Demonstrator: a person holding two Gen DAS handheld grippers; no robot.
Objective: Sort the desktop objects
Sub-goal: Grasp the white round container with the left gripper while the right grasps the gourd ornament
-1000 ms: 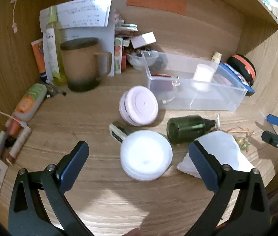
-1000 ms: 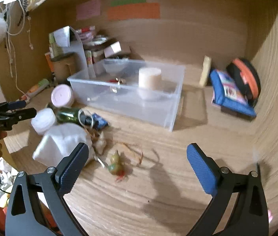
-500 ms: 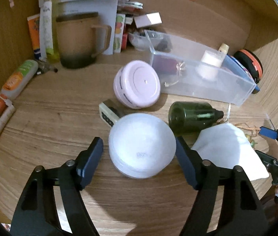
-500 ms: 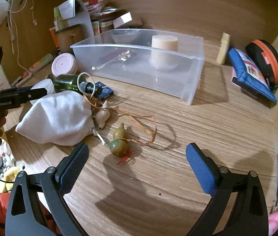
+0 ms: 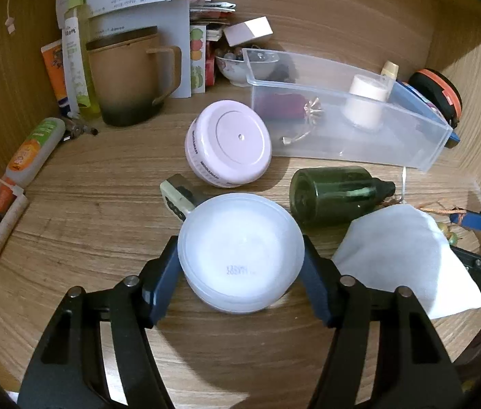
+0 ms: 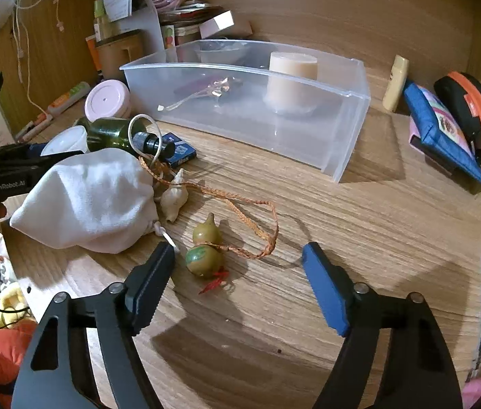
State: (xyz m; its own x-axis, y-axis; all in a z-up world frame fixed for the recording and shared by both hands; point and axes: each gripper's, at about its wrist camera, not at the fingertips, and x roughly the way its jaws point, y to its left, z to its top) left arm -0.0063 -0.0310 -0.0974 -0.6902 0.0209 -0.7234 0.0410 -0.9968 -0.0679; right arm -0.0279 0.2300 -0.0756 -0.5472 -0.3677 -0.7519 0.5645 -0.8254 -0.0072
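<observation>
My left gripper [image 5: 240,266] is shut on a round white jar [image 5: 240,250] that rests on the wooden desk, one pad on each side. A pink round jar [image 5: 228,143], a green bottle [image 5: 336,192] and a white cloth pouch [image 5: 400,259] lie around it. A clear plastic bin [image 6: 250,102] holding a cream candle [image 6: 291,81] stands behind. My right gripper [image 6: 238,279] is open, low over the desk, with a small gourd charm [image 6: 206,248] on an orange cord between its fingers, nearer the left one.
A brown mug [image 5: 128,78], tubes [image 5: 29,150] and papers crowd the back left. A seashell [image 6: 174,197] and a small blue box [image 6: 179,151] lie by the pouch. A blue pouch [image 6: 441,136] and an orange-rimmed case [image 6: 472,109] sit at the right wall.
My left gripper moved forward and closed onto the white jar. My right gripper moved forward and down, so the gourd charm now lies between its open fingers.
</observation>
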